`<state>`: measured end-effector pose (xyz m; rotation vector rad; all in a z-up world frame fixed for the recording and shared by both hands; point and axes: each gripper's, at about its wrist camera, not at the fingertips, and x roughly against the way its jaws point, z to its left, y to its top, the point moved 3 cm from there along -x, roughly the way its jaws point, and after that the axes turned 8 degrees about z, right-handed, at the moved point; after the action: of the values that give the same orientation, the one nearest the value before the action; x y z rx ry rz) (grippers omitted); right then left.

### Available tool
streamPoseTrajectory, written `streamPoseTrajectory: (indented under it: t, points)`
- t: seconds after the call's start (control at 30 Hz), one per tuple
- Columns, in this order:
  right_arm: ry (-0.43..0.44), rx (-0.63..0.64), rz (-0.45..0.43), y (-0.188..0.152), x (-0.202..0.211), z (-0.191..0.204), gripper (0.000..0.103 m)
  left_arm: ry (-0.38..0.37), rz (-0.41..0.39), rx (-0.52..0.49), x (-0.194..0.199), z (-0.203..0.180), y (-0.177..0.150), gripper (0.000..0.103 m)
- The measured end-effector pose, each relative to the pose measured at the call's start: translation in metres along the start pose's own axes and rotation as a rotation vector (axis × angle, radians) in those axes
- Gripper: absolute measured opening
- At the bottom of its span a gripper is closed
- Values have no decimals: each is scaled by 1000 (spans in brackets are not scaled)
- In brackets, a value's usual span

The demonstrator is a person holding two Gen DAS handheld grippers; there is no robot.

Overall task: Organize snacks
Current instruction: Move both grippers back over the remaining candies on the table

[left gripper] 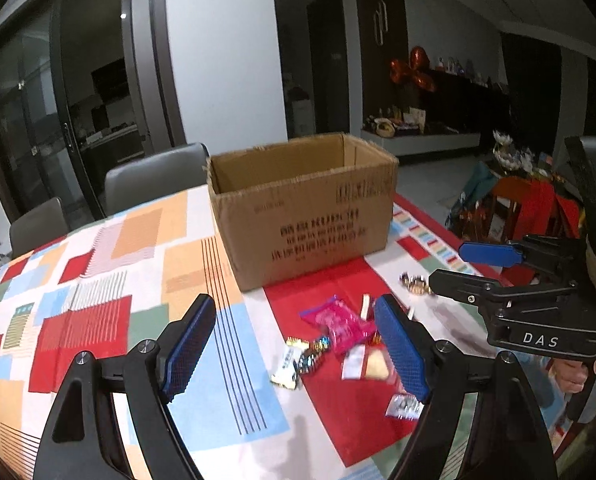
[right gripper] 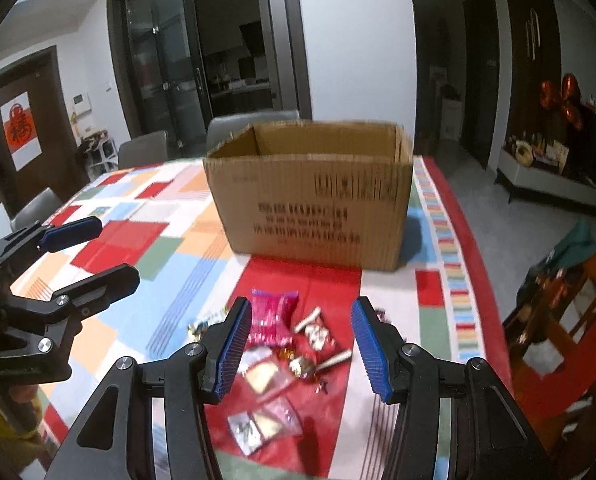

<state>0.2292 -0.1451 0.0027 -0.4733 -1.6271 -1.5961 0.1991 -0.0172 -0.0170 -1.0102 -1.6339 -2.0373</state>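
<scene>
Print on cardboard box (right gripper: 309, 192) front too blurred to read. Box inside mostly hidden behind its near wall. Small snack wrappers (right gripper: 282, 364) at lower centre smeared, labels unreadable. Person's hand (left gripper: 577, 372) at right edge mostly cut off.

A cardboard box (right gripper: 309, 196) stands on the table (right gripper: 146, 240), near its far edge and toward the right edge, open side up. In front of the box, well apart from it, a scatter of snack packets (right gripper: 282, 344) lies on the table, some overlapping. Chairs (right gripper: 144, 148) stand behind the table's far edge, left of the box.
</scene>
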Motion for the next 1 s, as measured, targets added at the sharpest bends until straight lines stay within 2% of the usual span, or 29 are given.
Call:
streamPoseTrajectory:
  t: [0.43,0.6,0.8,0.9,1.0]
  points:
    - [12,-6,108,-28,-34,3,53,-18,121,-35,-41,0,-33,81]
    - [31,-7,154,-34,-48,4,53,-62,155,-28,-55,2,-36,81]
    - [58,-20,191,-39,-62,2,52,-96,194,-27,-77,1,-37,75]
    - [61,-27,211,-41,-70,-1,47,-103,213,-25,-88,0,-38,71]
    - [65,-35,228,-41,-77,-4,47,-115,235,-24,-98,-1,-40,68]
